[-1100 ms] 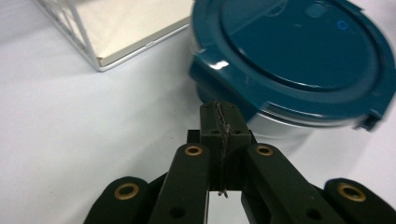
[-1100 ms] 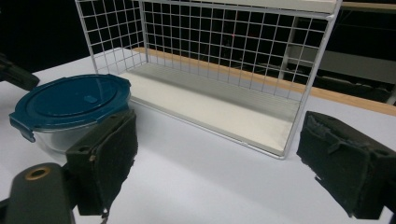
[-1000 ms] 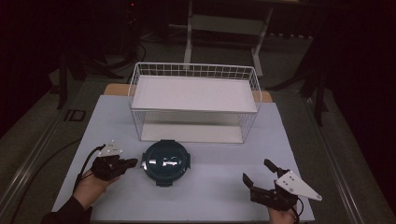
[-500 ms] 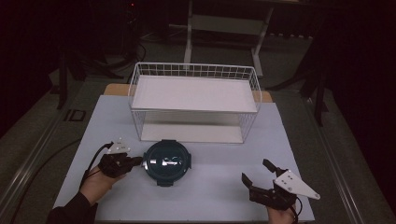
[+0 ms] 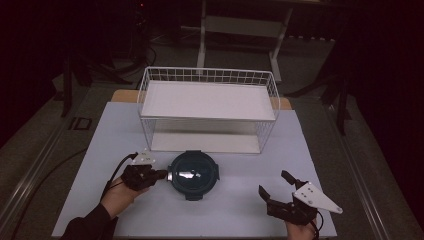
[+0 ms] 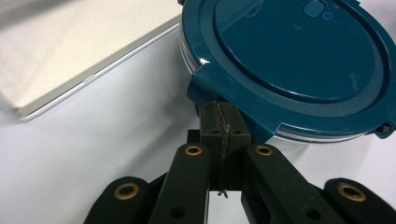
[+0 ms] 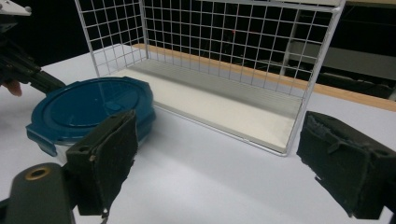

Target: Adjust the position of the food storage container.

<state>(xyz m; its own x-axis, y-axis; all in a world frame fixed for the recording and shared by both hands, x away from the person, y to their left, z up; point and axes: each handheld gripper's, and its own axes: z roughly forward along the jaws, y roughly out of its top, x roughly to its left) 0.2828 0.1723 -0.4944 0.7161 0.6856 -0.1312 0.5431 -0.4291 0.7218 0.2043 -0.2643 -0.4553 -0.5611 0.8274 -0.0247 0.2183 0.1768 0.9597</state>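
A round container with a dark teal lid [image 5: 193, 174] stands on the white table, just in front of the wire rack. My left gripper [image 5: 162, 174] lies at its left edge, shut, pad against pad with nothing between them. In the left gripper view the closed tips [image 6: 219, 122] meet the clip tab on the lid's rim [image 6: 299, 60]. My right gripper [image 5: 274, 183] rests near the table's front right, open and holding nothing. In its own view, the right gripper [image 7: 224, 163] has the container [image 7: 88, 109] off to the left, with the left gripper [image 7: 49, 83] beyond it.
A white wire rack [image 5: 207, 100] with a flat shelf on top and a white base tray stands at the back middle of the table [image 5: 115, 130]; its front side [image 7: 224, 51] faces the container. Dark floor, cables and stand legs surround the table.
My left gripper has slid right across the table until its closed tips reached the container's left rim. The right gripper and the container have stayed put.
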